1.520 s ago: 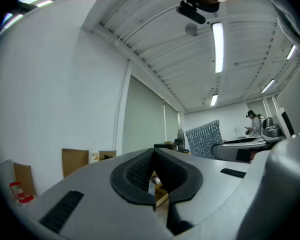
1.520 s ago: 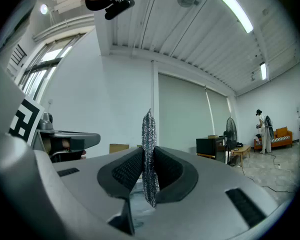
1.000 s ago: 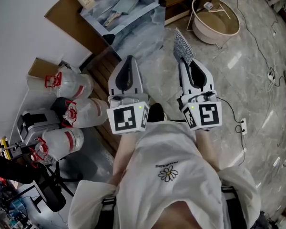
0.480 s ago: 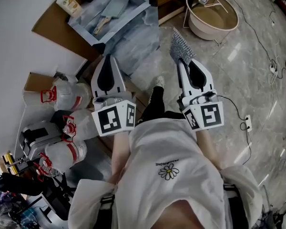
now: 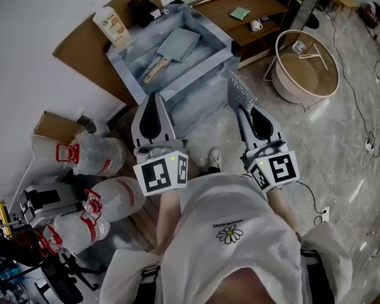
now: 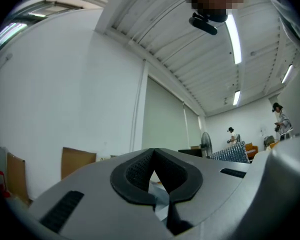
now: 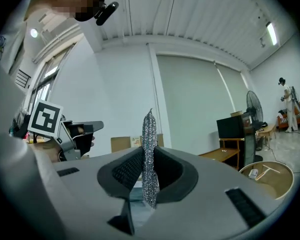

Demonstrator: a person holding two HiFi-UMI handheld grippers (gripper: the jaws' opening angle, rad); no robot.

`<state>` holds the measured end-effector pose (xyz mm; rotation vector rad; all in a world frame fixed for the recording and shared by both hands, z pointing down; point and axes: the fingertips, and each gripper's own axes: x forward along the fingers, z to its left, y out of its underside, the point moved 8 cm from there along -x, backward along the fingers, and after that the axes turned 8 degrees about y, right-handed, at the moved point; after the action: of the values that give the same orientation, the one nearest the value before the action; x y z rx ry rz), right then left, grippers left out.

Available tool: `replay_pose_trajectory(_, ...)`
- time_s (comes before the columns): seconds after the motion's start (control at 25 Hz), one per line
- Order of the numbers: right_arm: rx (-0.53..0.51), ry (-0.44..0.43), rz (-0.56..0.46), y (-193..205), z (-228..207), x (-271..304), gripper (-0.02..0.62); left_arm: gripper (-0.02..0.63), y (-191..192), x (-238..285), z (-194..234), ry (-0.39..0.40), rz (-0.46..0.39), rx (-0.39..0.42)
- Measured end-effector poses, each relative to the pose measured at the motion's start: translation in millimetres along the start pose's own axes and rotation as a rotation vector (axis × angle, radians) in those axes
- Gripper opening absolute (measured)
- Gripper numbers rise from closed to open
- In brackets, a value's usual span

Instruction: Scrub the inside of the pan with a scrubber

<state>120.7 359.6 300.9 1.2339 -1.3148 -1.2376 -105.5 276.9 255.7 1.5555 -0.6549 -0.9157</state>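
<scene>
Lying ahead-left of right tongs (image 5: pixel 240 108), which clamp the scrubber (image 5: pixel 240 90): pan (image 5: pixel 178 45), handle pointing toward the nearer, closed, empty left tongs (image 5: pixel 154 98).

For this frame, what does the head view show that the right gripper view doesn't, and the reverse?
Head view only: the pan lying in the grey tray. Right gripper view only: a standing fan and a distant person. Both: the scrubber pinched in the right hand-held gripper, the left hand-held gripper, and the round tub.
</scene>
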Motion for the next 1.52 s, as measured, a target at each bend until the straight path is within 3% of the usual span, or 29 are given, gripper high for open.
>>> replay_pose_trajectory(0.28, -0.007, -0.038, 0.022, -5.9, -16.2, 91.3, 0.048, 0.015, 26.4, 74.1, 36.6, -0.014, 0.060, 0.000)
replay_pose_trajectory(0.56, 0.016, -0.018, 0.007, -12.2, -39.6, 148.8, 0.048, 0.015, 40.8, 124.5, 47.3, 0.023, 0.119, 0.015)
replay_pose_trajectory(0.72, 0.021, -0.032, 0.004, -10.7, -53.9, 185.0, 0.048, 0.015, 52.1, 150.2, 54.4, 0.006, 0.130, -0.008)
replay_pose_trajectory(0.92, 0.027, -0.064, 0.015, -9.4, -76.2, 240.3, 0.048, 0.015, 65.9, 195.2, 65.6, -0.002, 0.160, 0.027)
replay_pose_trajectory(1.2, 0.029, -0.127, 0.048, -11.6, -113.4, 320.0, 0.048, 0.015, 72.2, 269.9, 87.6, -0.083, 0.148, -0.015)
replay_pose_trajectory(1.52, 0.038, -0.192, 0.079, -1.8, -137.1, 392.4, 0.048, 0.015, 78.7, 326.6, 116.9, -0.196, 0.160, -0.011)
